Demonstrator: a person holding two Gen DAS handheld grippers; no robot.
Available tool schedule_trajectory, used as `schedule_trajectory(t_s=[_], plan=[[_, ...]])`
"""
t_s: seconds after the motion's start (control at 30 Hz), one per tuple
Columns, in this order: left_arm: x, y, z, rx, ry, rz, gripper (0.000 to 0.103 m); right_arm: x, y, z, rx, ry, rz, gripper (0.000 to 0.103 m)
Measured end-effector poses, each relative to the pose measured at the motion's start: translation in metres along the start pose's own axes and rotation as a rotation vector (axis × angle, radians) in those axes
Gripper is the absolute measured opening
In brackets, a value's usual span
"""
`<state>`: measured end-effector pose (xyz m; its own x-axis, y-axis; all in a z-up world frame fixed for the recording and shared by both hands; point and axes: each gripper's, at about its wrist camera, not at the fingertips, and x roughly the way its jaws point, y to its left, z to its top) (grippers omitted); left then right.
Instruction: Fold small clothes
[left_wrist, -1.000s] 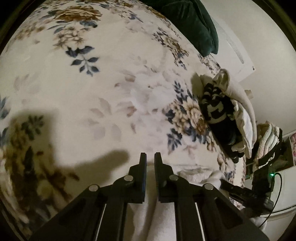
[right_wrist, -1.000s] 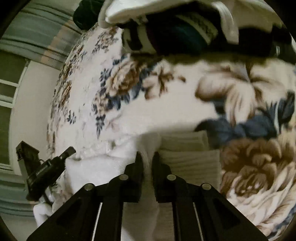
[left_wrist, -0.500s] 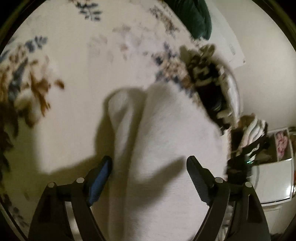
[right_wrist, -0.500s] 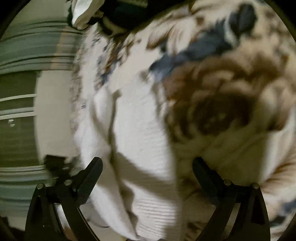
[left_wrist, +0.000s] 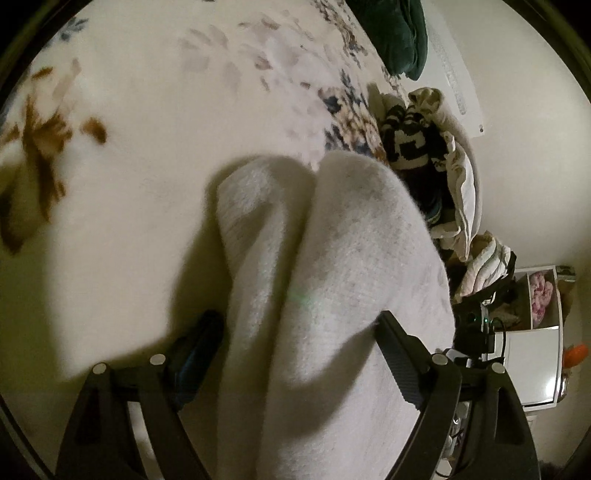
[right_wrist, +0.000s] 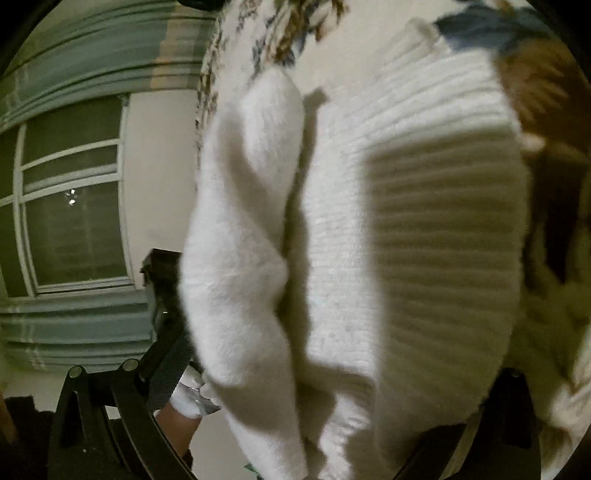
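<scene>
right tool (right_wrist: 317, 373) far finger: hidden by white sock (right_wrist: 388, 221) | bedspread (right_wrist: 546, 85): blurred

dim warm light | hard shadows on white sock (left_wrist: 332, 258) | right view motion-blurred | fisheye edges bowed, dark corners

The fuzzy sock (left_wrist: 332, 280) is plain white with faint grey pilling, and its ribbed cuff (right_wrist: 417, 192) is the same white in fine parallel ridges. Under the sock, the bedspread (left_wrist: 155, 155) is cream, printed with rust-brown leaves, navy sprigs and pale grey-mauve petals. Beyond the sock lies a black-and-white patterned knit (left_wrist: 410, 144) among cream clothes, with a dark green cushion (left_wrist: 395, 33) farther back; the left claw (left_wrist: 295, 354) is black with a blue pad.
</scene>
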<state>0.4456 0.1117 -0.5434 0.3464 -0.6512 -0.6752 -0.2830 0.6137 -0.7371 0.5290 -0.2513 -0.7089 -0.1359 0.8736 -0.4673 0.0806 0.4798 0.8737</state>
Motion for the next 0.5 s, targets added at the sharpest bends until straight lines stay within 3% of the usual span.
schedule_trajectory(t_s=[0.03, 0.07, 0.1, 0.13, 0.17, 0.27, 0.5], plan=[[-0.001, -0.004, -0.001, 0.015, -0.008, -0.016, 0.071, 0.002, 0.002, 0.001, -0.002, 0.0, -0.014, 0.103], [-0.001, -0.009, -0.001, 0.039, -0.013, -0.023, 0.046, 0.006, 0.004, 0.002, -0.003, -0.002, -0.025, 0.101], [-0.003, -0.014, -0.001, 0.061, -0.016, -0.016, 0.039, 0.007, 0.008, 0.002, -0.015, -0.007, -0.045, 0.096], [-0.004, -0.02, -0.001, 0.088, -0.026, 0.001, 0.034, 0.009, 0.013, 0.002, -0.029, -0.019, -0.087, 0.074], [-0.006, -0.026, -0.001, 0.109, -0.033, 0.011, 0.032, 0.01, 0.016, 0.002, -0.032, -0.029, -0.1, 0.061], [-0.012, -0.032, -0.001, 0.109, -0.047, 0.02, 0.03, 0.007, 0.025, -0.001, -0.03, -0.071, -0.11, 0.05], [-0.03, -0.077, 0.001, 0.203, -0.066, 0.034, 0.03, -0.012, 0.051, -0.016, -0.046, -0.136, -0.146, 0.043]])
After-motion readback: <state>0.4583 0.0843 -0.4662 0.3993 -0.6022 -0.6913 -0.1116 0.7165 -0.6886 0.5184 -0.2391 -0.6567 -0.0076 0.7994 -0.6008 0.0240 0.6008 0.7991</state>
